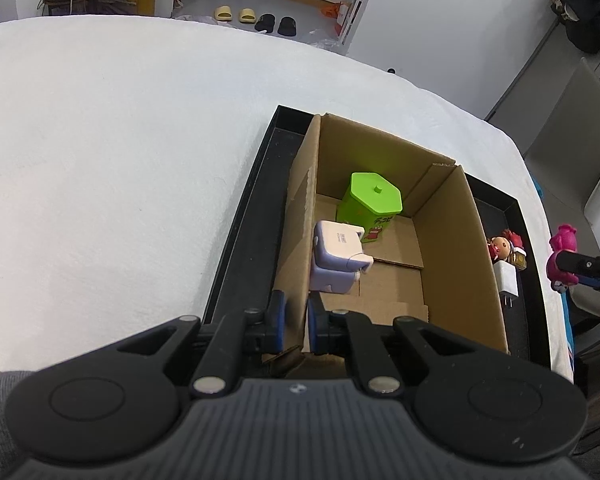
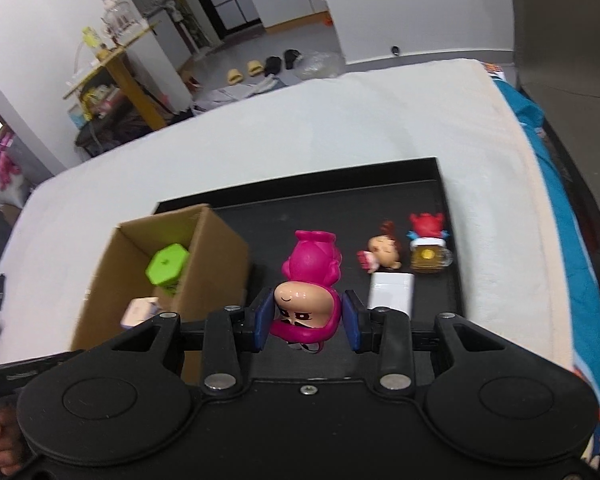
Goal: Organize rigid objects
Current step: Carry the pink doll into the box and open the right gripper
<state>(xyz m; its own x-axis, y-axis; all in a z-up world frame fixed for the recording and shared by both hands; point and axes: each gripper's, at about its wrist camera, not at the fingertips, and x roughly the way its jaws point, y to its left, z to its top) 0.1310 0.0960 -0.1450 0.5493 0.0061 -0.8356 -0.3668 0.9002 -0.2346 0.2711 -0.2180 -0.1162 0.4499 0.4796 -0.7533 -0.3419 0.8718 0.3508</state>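
Half the white charger [image 1: 506, 285] hides behind the cardboard box [image 1: 460, 248].

Even indoor light, soft shadows, curved fisheye edges, slight right-view blur.

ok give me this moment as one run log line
left gripper: shut on brown cardboard box wall | right gripper: shut on pink toy figure, above black tray | box holds green lidded tub

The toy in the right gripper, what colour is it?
Bright pink, with a tan face. The toy in the right gripper shows best in the right wrist view.
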